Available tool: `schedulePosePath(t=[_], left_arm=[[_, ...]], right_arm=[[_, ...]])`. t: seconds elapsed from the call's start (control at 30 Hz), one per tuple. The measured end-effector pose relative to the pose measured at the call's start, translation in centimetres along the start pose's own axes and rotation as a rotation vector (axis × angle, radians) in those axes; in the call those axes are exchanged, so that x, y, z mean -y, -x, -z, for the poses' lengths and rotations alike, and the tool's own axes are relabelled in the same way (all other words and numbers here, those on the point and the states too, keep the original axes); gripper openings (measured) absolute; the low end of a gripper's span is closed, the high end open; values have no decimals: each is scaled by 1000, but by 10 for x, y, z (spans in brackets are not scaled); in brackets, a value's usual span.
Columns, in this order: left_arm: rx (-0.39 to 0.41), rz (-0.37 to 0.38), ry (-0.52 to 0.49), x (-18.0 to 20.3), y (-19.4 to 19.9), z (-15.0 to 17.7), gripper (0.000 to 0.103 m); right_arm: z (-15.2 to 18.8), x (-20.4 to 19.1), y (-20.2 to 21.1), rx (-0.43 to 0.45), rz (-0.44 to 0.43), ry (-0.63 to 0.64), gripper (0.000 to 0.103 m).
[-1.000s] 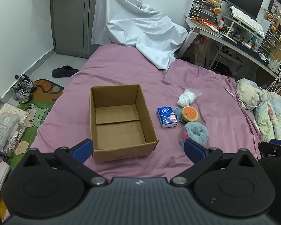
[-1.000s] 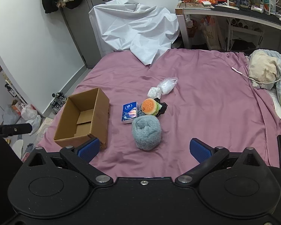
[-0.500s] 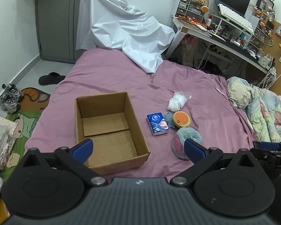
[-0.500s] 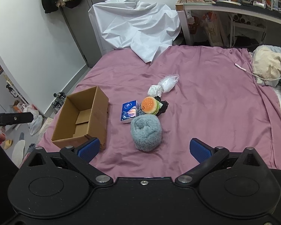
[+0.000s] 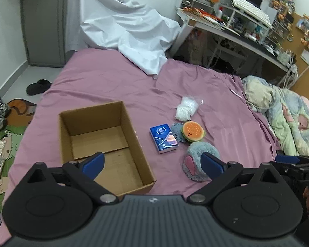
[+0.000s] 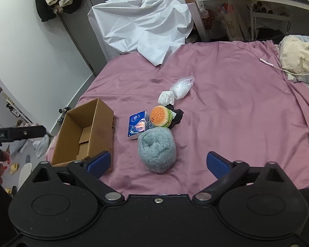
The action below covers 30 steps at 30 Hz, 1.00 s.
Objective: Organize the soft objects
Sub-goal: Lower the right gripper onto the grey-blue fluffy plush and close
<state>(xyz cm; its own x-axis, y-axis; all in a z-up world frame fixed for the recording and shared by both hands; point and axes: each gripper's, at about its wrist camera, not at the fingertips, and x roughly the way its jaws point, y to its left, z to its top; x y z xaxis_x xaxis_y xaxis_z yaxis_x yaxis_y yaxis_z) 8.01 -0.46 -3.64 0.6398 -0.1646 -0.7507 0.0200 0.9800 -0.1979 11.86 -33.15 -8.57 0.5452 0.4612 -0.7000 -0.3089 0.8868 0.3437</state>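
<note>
An open, empty cardboard box (image 5: 105,144) (image 6: 86,131) sits on the purple bed. To its right lie a blue tissue pack (image 5: 163,136) (image 6: 137,126), a burger plush (image 5: 192,131) (image 6: 159,116), a grey fluffy item (image 5: 197,160) (image 6: 157,151), a dark fabric piece (image 6: 176,114) and a white plastic bag (image 5: 186,108) (image 6: 180,87). My left gripper (image 5: 152,163) is open and empty, above the box's near right corner. My right gripper (image 6: 158,162) is open and empty, just in front of the grey fluffy item.
A white sheet (image 5: 123,26) (image 6: 142,28) drapes over the bed's far end. A cluttered desk (image 5: 237,26) stands beyond it. A patterned blanket and pillow (image 5: 282,111) lie on the right. Shoes and a mat (image 5: 8,113) are on the floor to the left.
The left gripper has moved right and tilted, so the box and objects sit more centrally in its view. The right gripper has moved slightly closer to the grey fluffy item. Nothing was grasped.
</note>
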Motion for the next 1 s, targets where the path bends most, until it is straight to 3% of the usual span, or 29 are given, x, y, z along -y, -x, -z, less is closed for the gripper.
schedulePosePath(t=[0.67,1.0], left_arm=[[-142,163,-127,22,-91,-11,73],[-213,244,-162,37,-141,-10,58]], right_arm=[[-8,23,-54,-73,-5,-101,57],[-8,30,-85,-124,-37,-151,45]])
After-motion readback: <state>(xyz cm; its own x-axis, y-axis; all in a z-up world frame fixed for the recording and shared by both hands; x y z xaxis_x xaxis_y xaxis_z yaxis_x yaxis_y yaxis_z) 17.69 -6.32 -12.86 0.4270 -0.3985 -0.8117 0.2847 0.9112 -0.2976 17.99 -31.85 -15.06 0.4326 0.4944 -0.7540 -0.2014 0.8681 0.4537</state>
